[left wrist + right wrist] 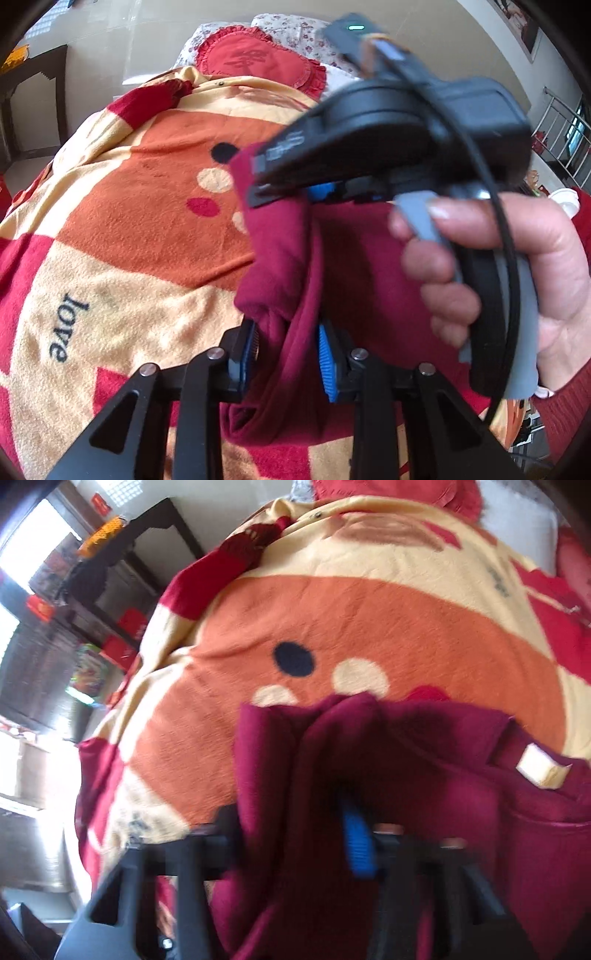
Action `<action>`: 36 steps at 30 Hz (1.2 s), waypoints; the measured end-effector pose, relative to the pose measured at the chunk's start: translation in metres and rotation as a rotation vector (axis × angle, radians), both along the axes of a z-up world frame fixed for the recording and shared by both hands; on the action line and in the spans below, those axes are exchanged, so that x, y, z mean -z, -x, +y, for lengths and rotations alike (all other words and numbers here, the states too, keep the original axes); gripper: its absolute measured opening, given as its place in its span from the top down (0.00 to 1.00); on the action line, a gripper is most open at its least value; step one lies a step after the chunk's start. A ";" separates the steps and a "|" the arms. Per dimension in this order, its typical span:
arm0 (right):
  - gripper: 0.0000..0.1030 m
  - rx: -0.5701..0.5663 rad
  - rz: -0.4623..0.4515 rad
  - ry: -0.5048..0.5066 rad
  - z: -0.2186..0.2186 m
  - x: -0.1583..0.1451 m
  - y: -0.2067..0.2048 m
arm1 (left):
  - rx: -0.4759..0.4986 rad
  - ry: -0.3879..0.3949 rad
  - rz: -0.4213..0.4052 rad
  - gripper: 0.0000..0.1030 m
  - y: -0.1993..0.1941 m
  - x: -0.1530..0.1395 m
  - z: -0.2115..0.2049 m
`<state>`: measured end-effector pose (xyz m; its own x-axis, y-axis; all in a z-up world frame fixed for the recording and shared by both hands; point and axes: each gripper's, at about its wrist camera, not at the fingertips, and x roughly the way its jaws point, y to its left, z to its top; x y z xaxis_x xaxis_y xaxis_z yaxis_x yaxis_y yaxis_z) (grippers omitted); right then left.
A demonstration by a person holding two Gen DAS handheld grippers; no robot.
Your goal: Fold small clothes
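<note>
So both grippers were busy with the same dark red garment [291, 266], which was bunched up and lifted a bit above the blanket [140, 192] on the bed, that fleecy orange, cream and red one with "love" printed on it. The left gripper [286, 354] had its blue-padded jaws clamped on a thick fold of the cloth, with the fabric squeezed between the pads. The right gripper [295, 184] sat just beyond it, pinched down onto the upper edge of the same garment, and a hand [517, 280] was wrapped round its grey handle. From the right wrist camera everything was blurry, but the right gripper [347, 834] looked nearly closed on the red cloth, one blue pad peeking out from the folds. A cream label [541, 770] stuck out of the garment off to the side. A red heart-shaped pillow [258, 62] lay at the head of the bed.
</note>
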<state>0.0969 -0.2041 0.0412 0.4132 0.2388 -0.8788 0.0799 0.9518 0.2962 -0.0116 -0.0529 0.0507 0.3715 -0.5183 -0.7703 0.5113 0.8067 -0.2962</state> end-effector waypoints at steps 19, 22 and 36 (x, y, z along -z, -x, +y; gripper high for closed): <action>1.00 -0.019 -0.150 -0.024 -0.047 -0.044 0.045 | 0.049 0.002 -0.043 0.85 0.025 -0.031 -0.026; 1.00 -0.005 -0.179 -0.007 -0.068 -0.061 0.062 | 0.097 0.025 -0.064 0.85 0.037 -0.047 -0.047; 1.00 0.208 -0.230 0.027 -0.203 -0.075 0.166 | 0.327 -0.016 -0.122 0.84 0.112 -0.051 -0.184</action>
<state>-0.0692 -0.4070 0.1157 0.6391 0.1061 -0.7618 0.2077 0.9298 0.3037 -0.1239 -0.2368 0.1021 0.2775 -0.6135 -0.7393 0.7745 0.5981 -0.2057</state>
